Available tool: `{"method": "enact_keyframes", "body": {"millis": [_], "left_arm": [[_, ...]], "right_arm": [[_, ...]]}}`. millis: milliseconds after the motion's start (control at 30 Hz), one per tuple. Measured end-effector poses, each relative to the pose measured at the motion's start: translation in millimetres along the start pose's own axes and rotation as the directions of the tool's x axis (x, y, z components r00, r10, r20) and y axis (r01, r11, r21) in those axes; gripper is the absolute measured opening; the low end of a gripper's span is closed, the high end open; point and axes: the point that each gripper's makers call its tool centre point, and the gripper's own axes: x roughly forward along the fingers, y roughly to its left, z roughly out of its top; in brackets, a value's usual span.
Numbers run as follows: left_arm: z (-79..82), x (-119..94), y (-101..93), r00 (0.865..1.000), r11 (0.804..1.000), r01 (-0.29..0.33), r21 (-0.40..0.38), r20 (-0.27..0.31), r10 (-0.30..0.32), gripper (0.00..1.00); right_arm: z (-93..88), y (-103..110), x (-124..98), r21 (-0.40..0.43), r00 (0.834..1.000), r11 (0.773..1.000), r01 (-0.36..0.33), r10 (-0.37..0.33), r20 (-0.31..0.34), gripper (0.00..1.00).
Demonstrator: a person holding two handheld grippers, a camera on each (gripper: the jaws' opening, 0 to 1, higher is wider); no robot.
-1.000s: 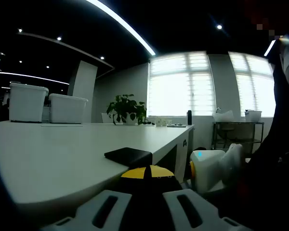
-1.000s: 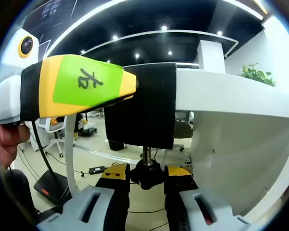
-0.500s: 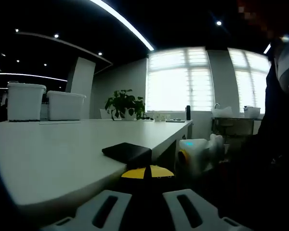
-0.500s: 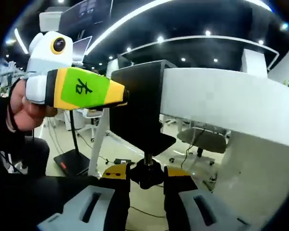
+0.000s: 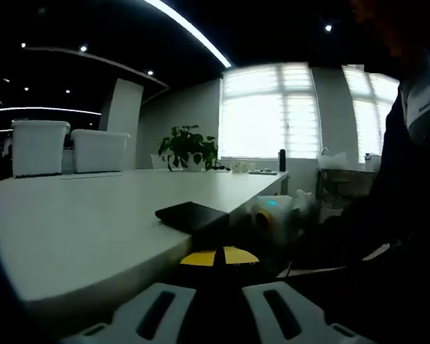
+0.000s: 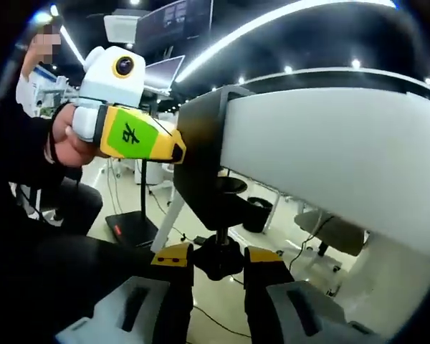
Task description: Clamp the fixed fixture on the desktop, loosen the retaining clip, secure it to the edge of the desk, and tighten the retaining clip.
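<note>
fingers, left: the left gripper [image 5: 216, 304] is seen from its own view with both fingers closed against the black fixture [image 6: 211, 172], whose upper plate lies flat on the white tabletop [image 5: 86, 215] at its edge. from the right gripper view the same gripper, yellow with a green panel, is seen pressed against the fixture's vertical back.
fingers, right: the right gripper [image 6: 218, 276] is closed around the black knob [image 6: 218, 256] of the clamp screw under the fixture, with the yellow finger pads on either side of it.
fixture position: the c-shaped body is hooked over the tabletop edge, upper arm on top, lower arm and screw beneath. whether the screw pad touches the underside cannot be told.
change: against the pictures of a second ago, the fixture is found in the same seat on the edge and both grips are unchanged. the right gripper view has rolled and swung, so the left gripper appears further up and to the left. in the left gripper view the right gripper's white body [image 5: 276, 215] is now seen closer under the edge.
meaning for the task: the fixture is judged to be already placed on the edge, and the turning of the knob to tighten the retaining clip is judged to be the step in hand.
writing: one black chinese character is printed on the green panel [image 6: 132, 134], apparently the sign for "right", though it is carried on the left gripper. no brand can be read.
background: two white bins [image 5: 64, 147] and a potted plant [image 5: 188, 149] are stood at the far side of the tabletop.
</note>
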Motion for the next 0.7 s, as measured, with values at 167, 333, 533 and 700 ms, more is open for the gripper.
{"method": "enact_keyframes", "body": {"millis": [167,333,533,700], "left_arm": [[-1.7,-1.1,2.0,1.0,1.0,-0.011,-0.015,-0.01,0.011,0.02],[-2.7,-1.1,3.2,1.0,1.0,0.011,-0.016,-0.006,-0.011,0.02],[-0.5,-0.9,2.7,1.0,1.0,0.021,0.0,0.009,-0.021,0.02],[0.4,-2.1,2.8,0.999,0.999,0.033,-0.007,0.04,-0.033,0.02]], "right_arm": [[2.4,2.8,-0.4,0.002,1.0,1.0,0.026,-0.026,-0.008,0.25],[-5.7,-9.8,1.1,0.076,0.992,0.99,0.121,-0.117,-0.056,0.28],[-2.7,-14.9,-16.3,0.208,0.914,0.89,0.405,-0.398,-0.074,0.44],[4.7,-1.1,-10.1,0.252,0.861,0.825,0.506,-0.5,-0.094,0.56]]}}
